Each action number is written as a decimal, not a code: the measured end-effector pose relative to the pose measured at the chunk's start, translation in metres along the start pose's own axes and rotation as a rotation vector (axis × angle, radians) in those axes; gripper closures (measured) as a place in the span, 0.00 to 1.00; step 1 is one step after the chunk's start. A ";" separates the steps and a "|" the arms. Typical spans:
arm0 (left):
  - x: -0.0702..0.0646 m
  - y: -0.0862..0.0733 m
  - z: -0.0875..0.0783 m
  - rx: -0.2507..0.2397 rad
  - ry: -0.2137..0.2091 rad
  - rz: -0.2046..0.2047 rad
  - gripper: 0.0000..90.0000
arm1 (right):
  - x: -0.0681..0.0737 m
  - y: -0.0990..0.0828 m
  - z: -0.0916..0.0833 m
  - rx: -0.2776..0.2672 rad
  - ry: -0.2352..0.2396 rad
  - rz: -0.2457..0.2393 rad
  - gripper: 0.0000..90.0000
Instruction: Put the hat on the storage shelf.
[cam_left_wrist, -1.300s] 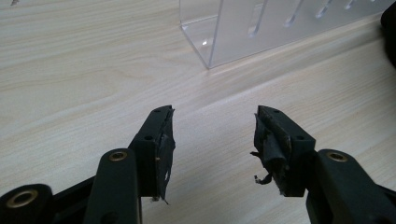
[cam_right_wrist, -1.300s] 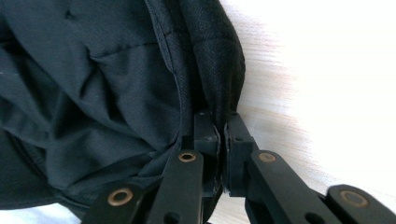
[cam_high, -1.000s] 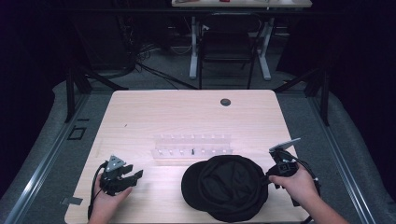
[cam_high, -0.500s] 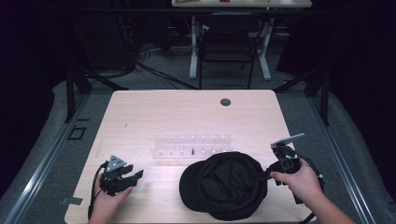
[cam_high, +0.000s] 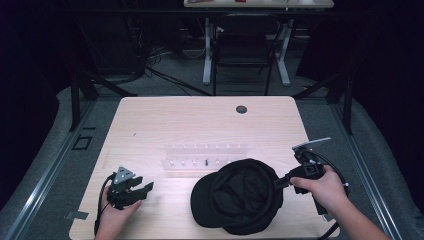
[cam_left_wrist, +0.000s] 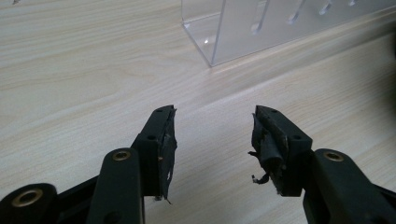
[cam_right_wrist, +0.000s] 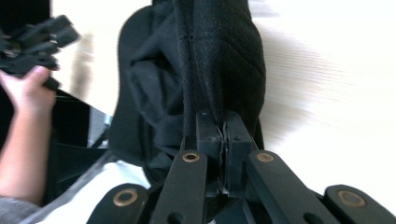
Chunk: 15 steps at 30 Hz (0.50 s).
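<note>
Since a moment ago, the right gripper (cam_high: 281, 182) has gone up a little and the black cap (cam_high: 240, 196) has slid a bit to the left on the desk (cam_high: 200, 125), with its right edge lifted. On the other side, the left gripper (cam_high: 142, 188) has stayed where it was.

Look at the right gripper's fingers (cam_right_wrist: 208, 135) in the right gripper view. They are pressed tight together, and a fold of the cap's black cloth is pinched between them. From that pinch, the cloth runs away from the fingers in a thick dark band.

Over on the left, that gripper's fingers (cam_left_wrist: 161, 140) stand wide apart. Nothing is between them. Just the pale wood of the desk shows in the gap, and they touch nothing. The pads on them look worn and ragged.

From the high view, the cap sits near the front edge of the desk, to the right of the middle. It looks round, soft and dark, with its brim pointing left. Its right edge meets the right gripper.

Behind the cap, very close to it, stands a clear plastic rack (cam_high: 205, 155) with small pegs.
</note>
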<state>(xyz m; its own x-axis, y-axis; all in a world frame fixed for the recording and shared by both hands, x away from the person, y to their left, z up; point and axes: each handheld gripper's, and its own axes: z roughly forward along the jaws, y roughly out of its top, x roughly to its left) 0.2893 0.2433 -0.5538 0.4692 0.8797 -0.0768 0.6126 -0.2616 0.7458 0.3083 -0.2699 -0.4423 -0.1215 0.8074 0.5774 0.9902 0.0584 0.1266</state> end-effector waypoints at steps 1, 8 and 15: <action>0.000 0.000 0.000 0.000 0.000 0.000 0.55 | 0.001 0.000 -0.002 0.004 0.019 0.003 0.98; 0.000 0.000 0.000 0.003 0.000 -0.001 0.55 | 0.008 0.003 -0.011 -0.005 0.100 -0.010 0.98; 0.000 0.000 0.000 -0.002 0.000 -0.005 0.55 | 0.018 0.004 -0.017 -0.013 0.170 -0.019 0.98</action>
<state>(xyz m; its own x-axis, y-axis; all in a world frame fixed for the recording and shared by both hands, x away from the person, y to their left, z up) 0.2895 0.2436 -0.5538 0.4661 0.8811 -0.0800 0.6133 -0.2566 0.7471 0.3089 -0.2652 -0.4174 -0.1512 0.6954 0.7025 0.9868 0.0640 0.1490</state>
